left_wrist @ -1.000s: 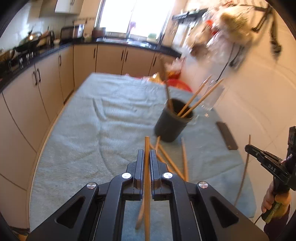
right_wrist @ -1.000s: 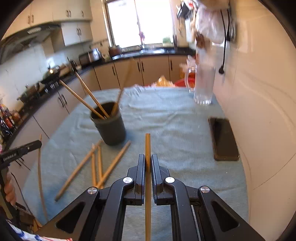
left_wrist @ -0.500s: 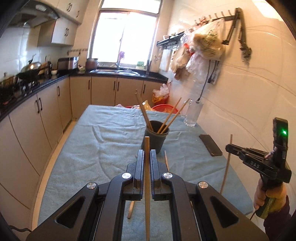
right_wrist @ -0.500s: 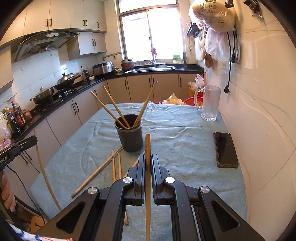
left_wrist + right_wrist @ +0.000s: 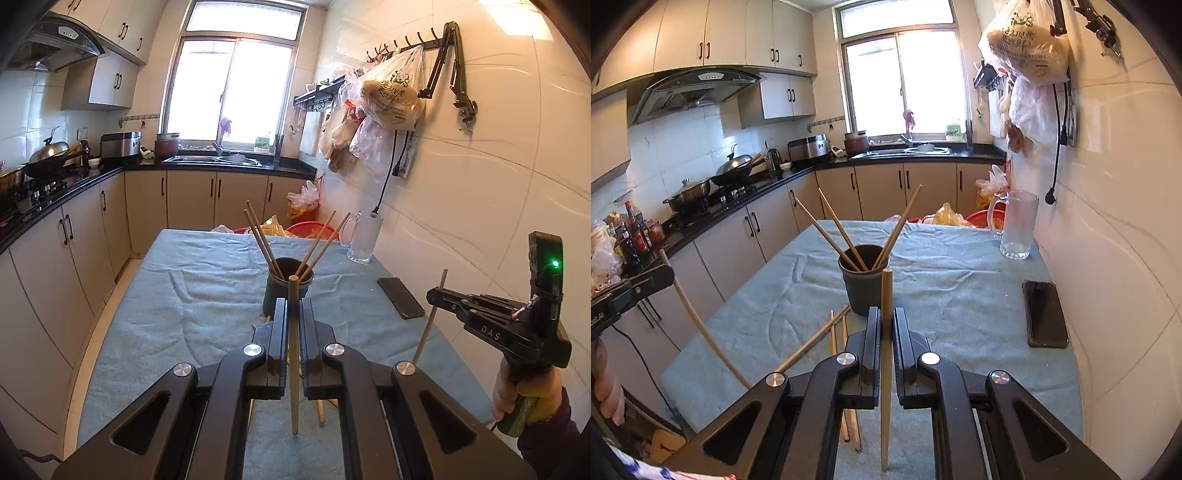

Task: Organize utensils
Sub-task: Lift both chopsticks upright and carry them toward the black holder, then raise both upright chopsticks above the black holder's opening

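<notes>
The left gripper [image 5: 293,314] is clamped on a wooden chopstick [image 5: 293,354] held upright between its fingers, the upper tip standing above the fingertips and the lower end hanging below them; the right gripper [image 5: 885,321] is likewise clamped on a second wooden chopstick [image 5: 885,369], also upright; both grippers are held above the near end of the desk [image 5: 960,295], which is covered with a blue-grey cloth; the dark utensil cup [image 5: 863,284] stands upright on the cloth ahead of both grippers, near the middle of the desk; several chopsticks [image 5: 831,230] lean inside it, splayed left and right; loose chopsticks [image 5: 812,341] lie flat on the cloth between the cup and the near edge, some crossing one another; a glass mug [image 5: 1015,229] stands at the far right of the desk beside the tiled wall; a black phone [image 5: 1043,314] lies flat near the right edge, well apart from the cup.
</notes>
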Available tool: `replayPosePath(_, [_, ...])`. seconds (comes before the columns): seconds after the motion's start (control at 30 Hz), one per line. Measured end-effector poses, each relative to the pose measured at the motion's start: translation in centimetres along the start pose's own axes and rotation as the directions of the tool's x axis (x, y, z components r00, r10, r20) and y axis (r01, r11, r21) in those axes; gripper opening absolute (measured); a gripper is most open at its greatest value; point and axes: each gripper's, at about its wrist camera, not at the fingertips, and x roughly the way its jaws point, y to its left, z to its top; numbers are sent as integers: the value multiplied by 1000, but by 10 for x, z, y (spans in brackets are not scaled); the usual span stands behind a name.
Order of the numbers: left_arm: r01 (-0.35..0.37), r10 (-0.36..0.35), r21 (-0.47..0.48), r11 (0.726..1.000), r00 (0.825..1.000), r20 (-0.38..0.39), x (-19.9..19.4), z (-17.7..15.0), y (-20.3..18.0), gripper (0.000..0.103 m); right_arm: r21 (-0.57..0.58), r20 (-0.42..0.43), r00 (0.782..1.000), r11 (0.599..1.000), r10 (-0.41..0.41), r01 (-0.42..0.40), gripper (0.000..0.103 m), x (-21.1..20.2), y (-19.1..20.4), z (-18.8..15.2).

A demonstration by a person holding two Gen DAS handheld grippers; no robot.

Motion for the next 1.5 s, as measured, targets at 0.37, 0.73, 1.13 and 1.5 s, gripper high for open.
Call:
replayPosePath(0.37, [11, -11, 5, 1000, 1000, 22, 6, 25, -2, 5, 5, 24, 1000, 1000, 18, -18, 6, 4, -3, 20])
replayPosePath(0.73, [-15, 10, 37, 999, 992, 127, 24, 88, -12, 5, 7, 108, 994, 999, 33, -34, 6, 15, 0, 83])
replayPosePath(1.13, [-69, 74, -40, 997, 986, 152, 115, 158, -7, 5, 104, 193, 979, 991, 58, -79, 6, 69, -6, 162])
replayPosePath(1.5, [-59, 59, -143, 988, 998, -4, 202, 152, 21, 5, 99, 155, 988, 995, 13, -29, 7, 137, -9, 158])
